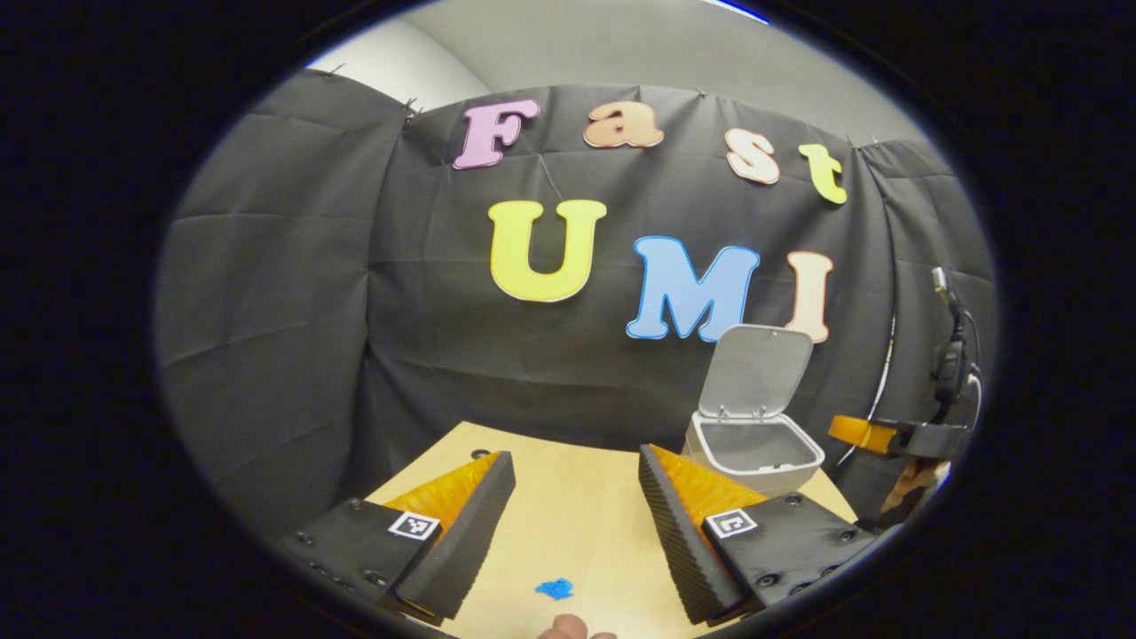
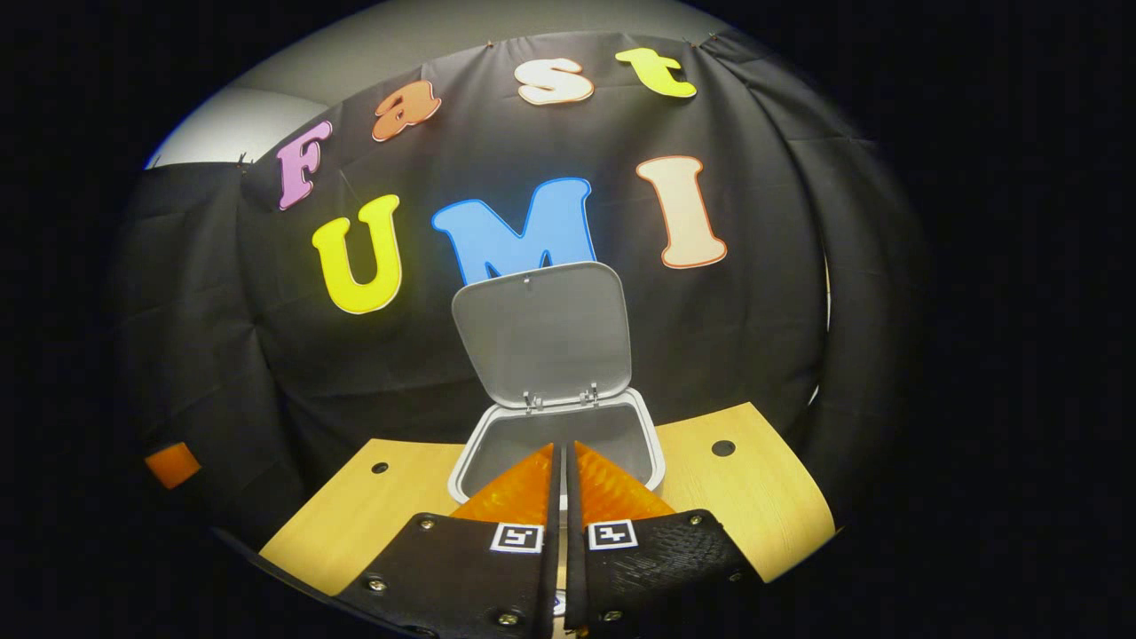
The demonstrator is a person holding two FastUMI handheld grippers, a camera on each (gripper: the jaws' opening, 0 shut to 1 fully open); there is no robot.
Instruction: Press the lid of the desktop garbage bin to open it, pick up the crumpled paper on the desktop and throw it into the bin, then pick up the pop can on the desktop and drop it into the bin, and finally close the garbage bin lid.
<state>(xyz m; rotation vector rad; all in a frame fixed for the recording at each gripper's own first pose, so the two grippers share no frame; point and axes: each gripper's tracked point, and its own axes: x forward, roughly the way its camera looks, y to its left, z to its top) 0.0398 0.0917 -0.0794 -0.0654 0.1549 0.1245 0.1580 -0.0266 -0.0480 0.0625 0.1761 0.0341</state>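
Bin (image 2: 557, 444) stands on the bench (image 2: 754, 497) with its lid (image 2: 543, 333) swung upright; right gripper (image 2: 563, 461) hovers just before its rim, jaws closed on nothing, while left gripper (image 1: 577, 497) jaws gape wide

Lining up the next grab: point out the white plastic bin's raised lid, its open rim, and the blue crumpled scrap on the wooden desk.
Raised lid (image 2: 543, 330), right gripper view, inner face.
Open rim (image 1: 803, 466), left gripper view, front right edge.
Blue crumpled scrap (image 1: 555, 587), left gripper view, its middle.

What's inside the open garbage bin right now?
The bin shows bare grey inner walls under its raised lid. Its bottom is hidden by the rim and the right tongs.
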